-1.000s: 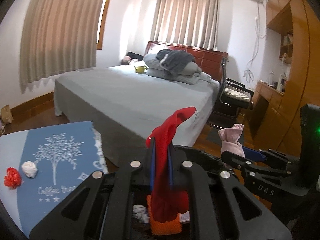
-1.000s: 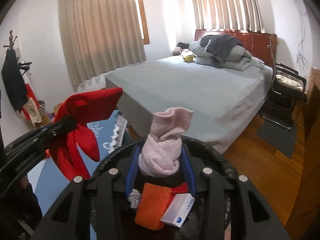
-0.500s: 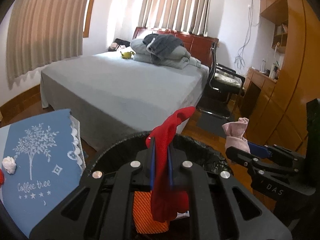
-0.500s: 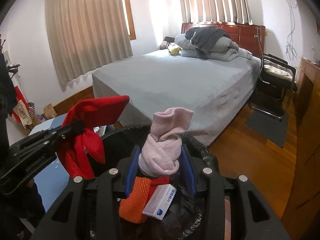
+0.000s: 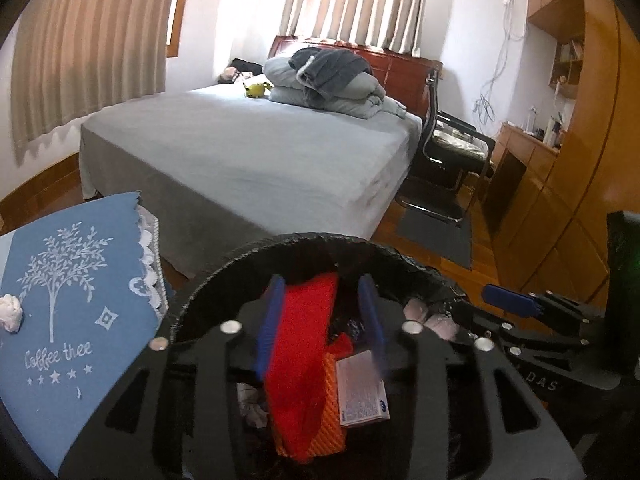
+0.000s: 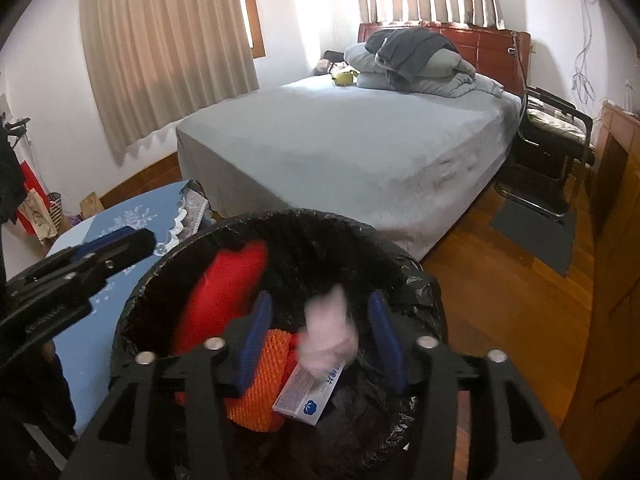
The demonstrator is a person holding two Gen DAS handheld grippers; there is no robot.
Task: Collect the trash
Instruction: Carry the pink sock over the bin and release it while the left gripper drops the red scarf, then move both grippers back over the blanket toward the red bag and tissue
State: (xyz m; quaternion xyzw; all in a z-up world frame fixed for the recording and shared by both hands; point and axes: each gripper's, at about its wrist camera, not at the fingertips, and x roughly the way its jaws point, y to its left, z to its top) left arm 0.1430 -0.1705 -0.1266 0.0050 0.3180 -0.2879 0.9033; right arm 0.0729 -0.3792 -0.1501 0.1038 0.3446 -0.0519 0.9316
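Note:
A black-lined trash bin [image 5: 320,240] [image 6: 404,256] sits right below both grippers. My left gripper [image 5: 320,312] is open above it, and a red cloth [image 5: 304,344] drops between its fingers into the bin. My right gripper [image 6: 320,332] is open too, and a blurred pink sock [image 6: 328,332] falls between its fingers. The red cloth also shows in the right wrist view [image 6: 216,300]. Inside the bin lie an orange mesh piece [image 6: 260,384] and a small white box [image 6: 312,392]. A white crumpled wad [image 5: 10,314] lies on the blue tablecloth [image 5: 68,312].
A grey bed [image 5: 248,152] with folded bedding [image 5: 328,80] stands behind the bin. A black chair [image 5: 448,168] and wooden cabinets [image 5: 560,184] are to the right. The floor is wood with a dark mat [image 6: 536,232].
Both grippers moved over the bin and opened. The red cloth and the pink sock have left the fingers and fall into the bin.

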